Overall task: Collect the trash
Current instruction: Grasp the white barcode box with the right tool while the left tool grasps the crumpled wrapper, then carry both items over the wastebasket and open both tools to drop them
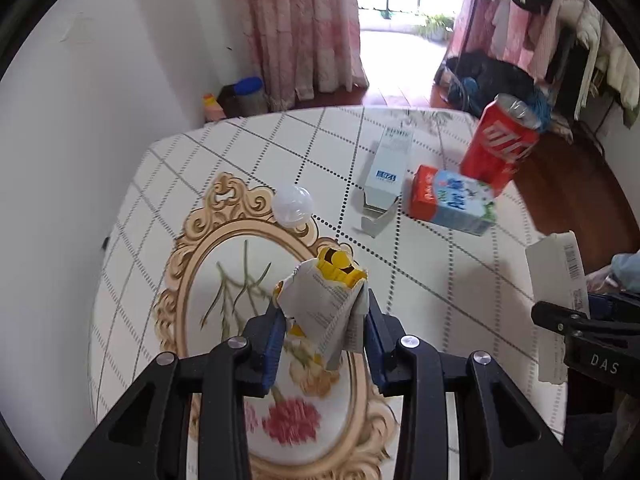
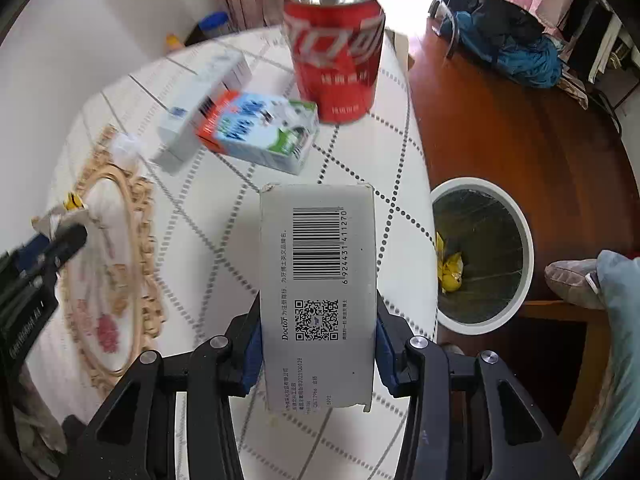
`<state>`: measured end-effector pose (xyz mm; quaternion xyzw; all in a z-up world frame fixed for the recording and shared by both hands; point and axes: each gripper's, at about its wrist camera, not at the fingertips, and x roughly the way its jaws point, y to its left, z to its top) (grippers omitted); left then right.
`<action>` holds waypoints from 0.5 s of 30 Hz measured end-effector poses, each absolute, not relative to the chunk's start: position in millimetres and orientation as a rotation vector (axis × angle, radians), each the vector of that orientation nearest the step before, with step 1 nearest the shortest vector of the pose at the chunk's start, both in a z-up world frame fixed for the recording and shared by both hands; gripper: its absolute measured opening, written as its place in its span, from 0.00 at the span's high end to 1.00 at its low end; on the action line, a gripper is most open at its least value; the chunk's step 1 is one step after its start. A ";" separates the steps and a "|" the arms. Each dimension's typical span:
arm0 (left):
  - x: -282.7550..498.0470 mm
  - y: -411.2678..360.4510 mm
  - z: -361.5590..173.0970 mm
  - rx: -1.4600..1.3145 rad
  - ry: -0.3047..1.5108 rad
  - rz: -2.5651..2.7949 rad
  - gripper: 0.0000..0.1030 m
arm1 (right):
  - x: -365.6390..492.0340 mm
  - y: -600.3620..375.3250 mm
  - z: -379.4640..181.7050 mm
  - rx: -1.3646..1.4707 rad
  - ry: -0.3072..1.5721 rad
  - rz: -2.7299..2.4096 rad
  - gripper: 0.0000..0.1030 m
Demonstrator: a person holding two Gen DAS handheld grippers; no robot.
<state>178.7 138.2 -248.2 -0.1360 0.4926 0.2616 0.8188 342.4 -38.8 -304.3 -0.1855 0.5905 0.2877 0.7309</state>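
My left gripper (image 1: 322, 316) is shut on a crumpled grey and yellow wrapper (image 1: 328, 300) and holds it above the table. My right gripper (image 2: 318, 344) is shut on a flat grey box (image 2: 318, 292) with a barcode, held above the table's right edge; the box also shows in the left wrist view (image 1: 558, 280). On the table lie a red soda can (image 2: 334, 56), a red and blue milk carton (image 2: 260, 132), an open white box (image 1: 388, 168) and a clear plastic ball (image 1: 293, 204). A white bin (image 2: 524, 248) stands on the floor to the right, with yellow trash (image 2: 450, 268) inside.
The table has a white checked cloth (image 1: 440, 280) with an ornate oval flower print. A white wall is close on the left. Pink curtains, a pile of clothes (image 2: 504, 52) and a wooden floor lie beyond. A person's foot (image 2: 576, 280) is beside the bin.
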 end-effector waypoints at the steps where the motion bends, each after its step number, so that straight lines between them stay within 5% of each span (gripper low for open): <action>1: 172.2 133.5 -240.9 -0.299 1.035 0.562 0.69 | 337.7 -42.1 -295.6 -0.396 1.286 0.642 0.53; 15: 152.2 66.5 -138.2 -0.311 0.861 0.555 0.69 | 316.1 -110.6 -174.8 -0.215 1.108 0.715 0.54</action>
